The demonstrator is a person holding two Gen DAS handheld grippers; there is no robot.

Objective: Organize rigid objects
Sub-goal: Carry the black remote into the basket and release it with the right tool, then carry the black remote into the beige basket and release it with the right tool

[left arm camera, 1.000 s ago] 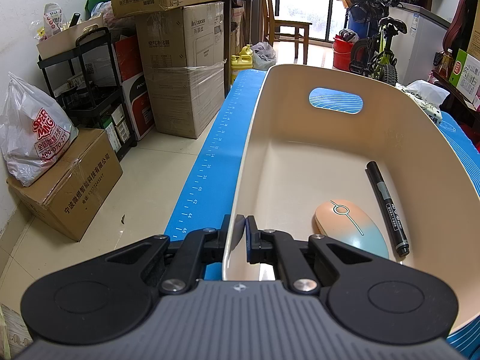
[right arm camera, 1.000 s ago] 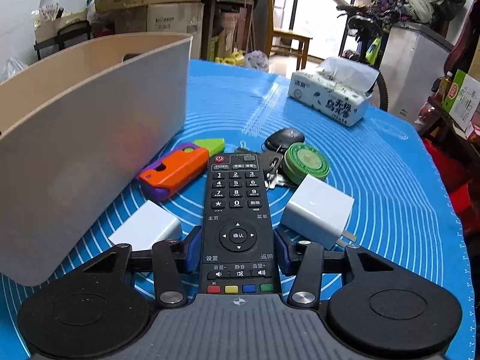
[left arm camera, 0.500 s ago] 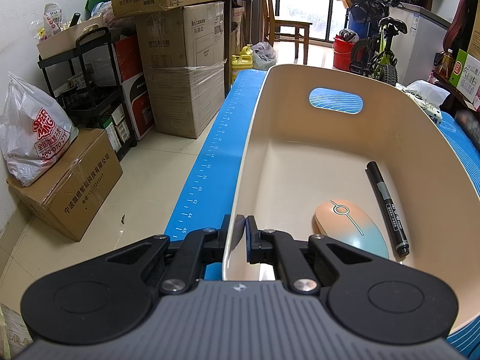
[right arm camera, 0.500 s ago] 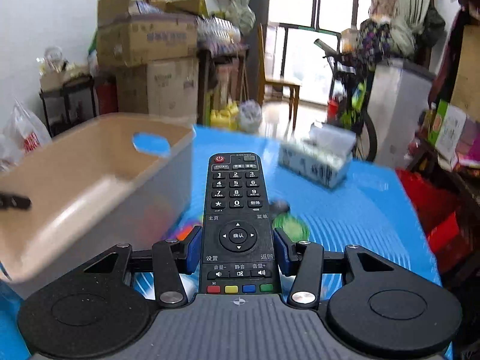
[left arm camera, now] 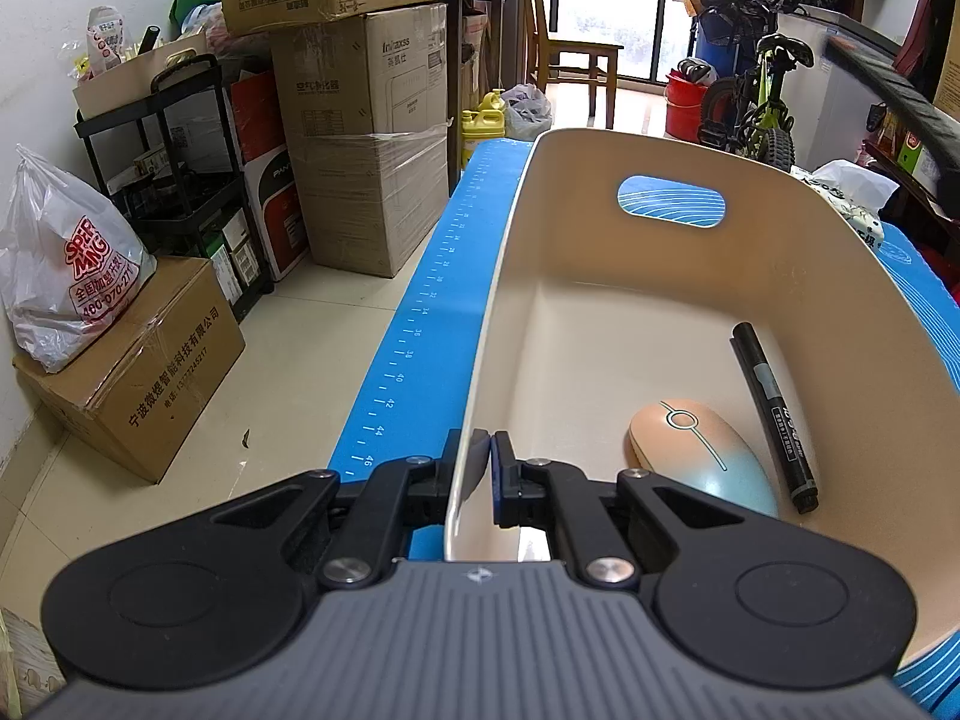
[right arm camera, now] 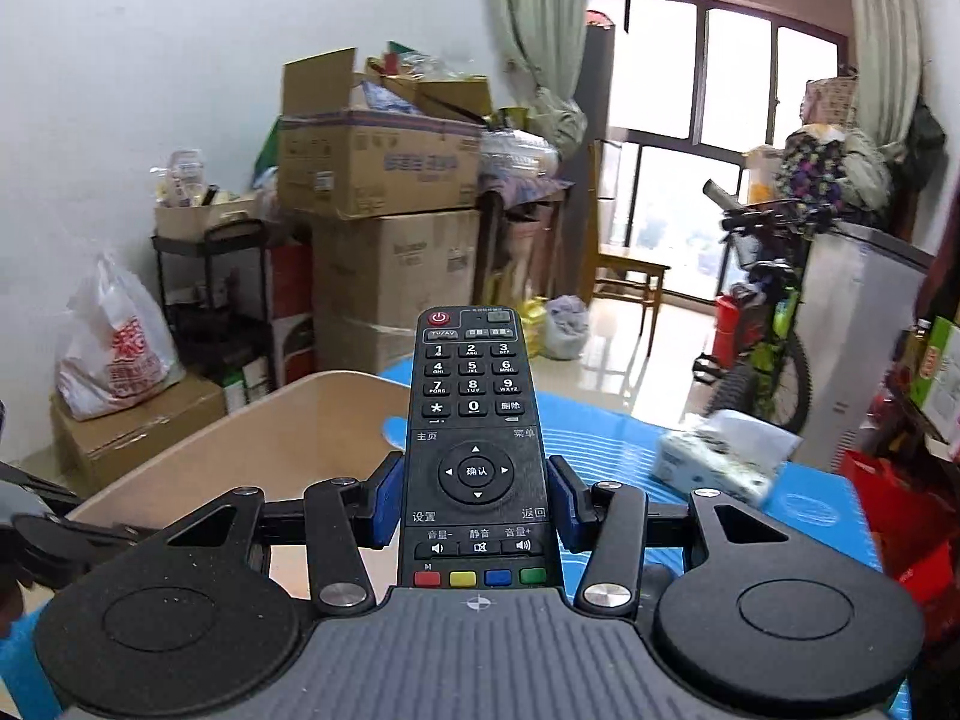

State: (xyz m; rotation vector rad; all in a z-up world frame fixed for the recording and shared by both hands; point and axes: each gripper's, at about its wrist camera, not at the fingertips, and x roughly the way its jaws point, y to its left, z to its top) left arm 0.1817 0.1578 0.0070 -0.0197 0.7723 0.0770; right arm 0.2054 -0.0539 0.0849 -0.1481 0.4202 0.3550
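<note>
The right hand-held gripper (right arm camera: 477, 498) pinches a black remote control (right arm camera: 474, 450) across its width, one blue pad on each long side, gripping near its lower end. The remote's long axis runs straight forward along the fingers, power button at the far end, colored buttons nearest the camera. It is held in the air, tilted upward, so the room fills most of the right wrist view. The beige bin (right arm camera: 288, 438) lies below and to the left of the remote, its rim just left of the held remote; from this view it is hard to tell whether the remote's tip is already over the opening. The left hand-held gripper (left arm camera: 480, 468) is pressed onto the bin's near-left wall (left arm camera: 486, 324), one finger outside and one inside, steadying it on the table with its blue mat (left arm camera: 420, 312). Inside the bin, at the near right, a peach-and-blue computer mouse (left arm camera: 696, 450) lies beside a black marker (left arm camera: 774, 414) that runs near to far along the right wall. The bin's left and far floor are bare. Judging from this, the right arm is the one to move: leftward and down, lowering the remote lengthwise into that bare stretch, clear of the mouse. A tissue pack (right arm camera: 714, 462) sits on the table to the far right, well apart.
</note>
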